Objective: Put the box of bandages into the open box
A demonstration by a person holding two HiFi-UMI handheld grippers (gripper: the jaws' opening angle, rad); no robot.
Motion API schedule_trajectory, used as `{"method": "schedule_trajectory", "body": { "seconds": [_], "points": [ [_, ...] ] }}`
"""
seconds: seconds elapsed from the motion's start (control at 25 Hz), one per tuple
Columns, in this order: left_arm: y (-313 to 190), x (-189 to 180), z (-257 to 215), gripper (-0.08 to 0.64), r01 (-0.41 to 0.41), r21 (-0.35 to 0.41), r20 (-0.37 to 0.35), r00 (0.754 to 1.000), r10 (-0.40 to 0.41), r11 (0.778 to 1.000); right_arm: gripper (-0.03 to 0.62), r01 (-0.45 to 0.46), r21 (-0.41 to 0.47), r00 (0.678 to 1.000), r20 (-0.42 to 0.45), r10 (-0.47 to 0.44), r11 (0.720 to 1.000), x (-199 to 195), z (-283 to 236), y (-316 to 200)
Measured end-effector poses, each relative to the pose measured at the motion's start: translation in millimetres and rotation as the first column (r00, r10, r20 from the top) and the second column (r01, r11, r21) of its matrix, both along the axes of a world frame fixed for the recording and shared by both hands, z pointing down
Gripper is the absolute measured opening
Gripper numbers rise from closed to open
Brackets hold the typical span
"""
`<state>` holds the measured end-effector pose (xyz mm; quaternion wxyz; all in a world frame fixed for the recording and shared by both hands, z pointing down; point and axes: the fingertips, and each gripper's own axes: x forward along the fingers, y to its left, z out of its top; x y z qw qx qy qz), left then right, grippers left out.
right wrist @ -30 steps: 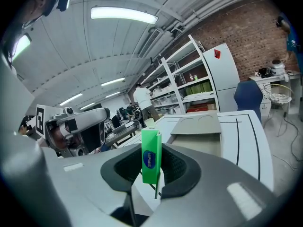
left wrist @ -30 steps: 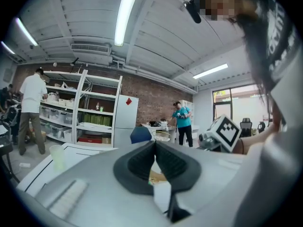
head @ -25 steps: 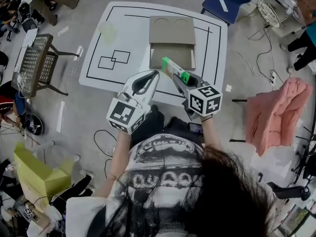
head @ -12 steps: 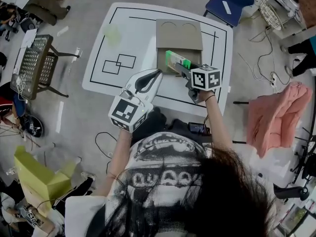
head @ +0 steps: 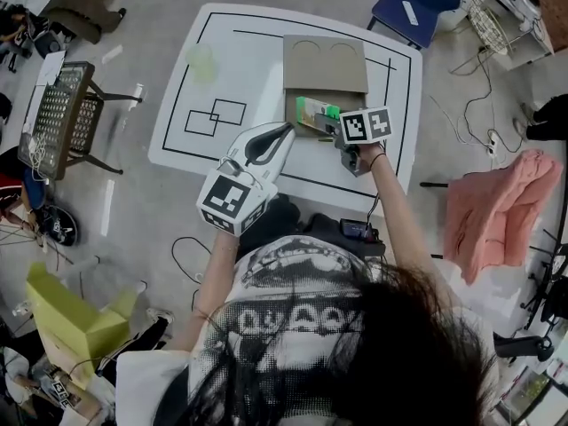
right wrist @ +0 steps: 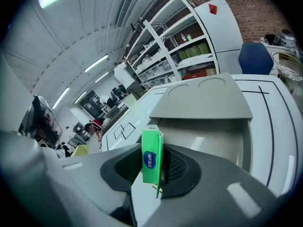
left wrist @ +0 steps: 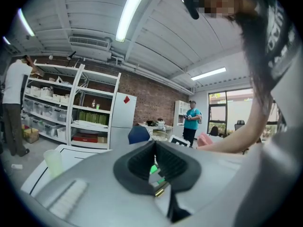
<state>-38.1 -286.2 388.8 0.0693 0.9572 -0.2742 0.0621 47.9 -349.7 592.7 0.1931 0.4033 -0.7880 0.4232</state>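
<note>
My right gripper (right wrist: 154, 175) pinches the slim green carton of bandages (right wrist: 152, 157) upright over the open brown cardboard box (head: 325, 64) near the white table's (head: 222, 69) far edge, while my left gripper (left wrist: 155, 167) stays-free, pressed together on nothing.

My head camera sits above the person's hair (head: 399, 353) and looks steeply down on the white table (head: 248, 69) from well above it. The left gripper (head: 282, 132) camera looks along its closed jaws and is tilted upward, so I get mostly ceiling (left wrist: 156, 32), shelving (left wrist: 71, 112) and a brick wall (left wrist: 156, 100). The table shows only as a low strip. The right gripper (head: 327, 121) camera looks along jaws clamped on the box of bandages (right wrist: 152, 157), close over the open box (right wrist: 203, 103) and facing the shelving. The head and right gripper views share the open box and the table's black lines. All three views share the blue chair (head: 408, 3).
</note>
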Motion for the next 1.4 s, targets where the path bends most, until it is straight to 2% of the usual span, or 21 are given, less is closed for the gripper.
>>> {"method": "schedule_trajectory", "body": {
  "seconds": [0.16, 0.28, 0.52, 0.92, 1.2, 1.4],
  "points": [
    [-2.3, 2.4, 2.6, 0.000, 0.003, -0.007, 0.006, 1.000, -0.003, 1.000, 0.094, 0.004, 0.003, 1.000, -0.009, -0.004, 1.000, 4.9, 3.0, -4.2],
    [-2.2, 5.1, 3.9, 0.000, 0.006, -0.010, 0.007, 1.000, -0.006, 1.000, 0.102, 0.020, 0.023, 0.998, -0.064, -0.019, 1.000, 10.9, 7.1, -5.3],
    [0.0, 4.0, 4.2, 0.000, 0.010, -0.009, 0.009, 1.000, -0.010, 1.000, 0.191, 0.060, 0.043, 0.989, -0.134, -0.053, 0.997, 12.6, 12.5, -4.7],
    [0.8, -3.1, 2.7, 0.000, 0.028, -0.005, 0.013, 1.000, -0.028, 1.000, 0.273, 0.003, 0.021, 0.972, -0.235, 0.002, 1.000, 36.6, 21.5, -2.9],
    [4.7, 2.4, 3.3, 0.000, 0.014, -0.003, 0.012, 1.000, -0.014, 1.000, 0.332, -0.089, 0.025, 0.957, -0.276, 0.092, 0.996, 62.4, 21.4, -1.9],
    [7.5, 4.4, 1.2, 0.000, 0.006, 0.000, 0.010, 1.000, -0.006, 1.000, 0.337, -0.115, 0.035, 0.942, -0.314, 0.120, 0.993, 73.6, 21.0, 3.3]
  ]
}}
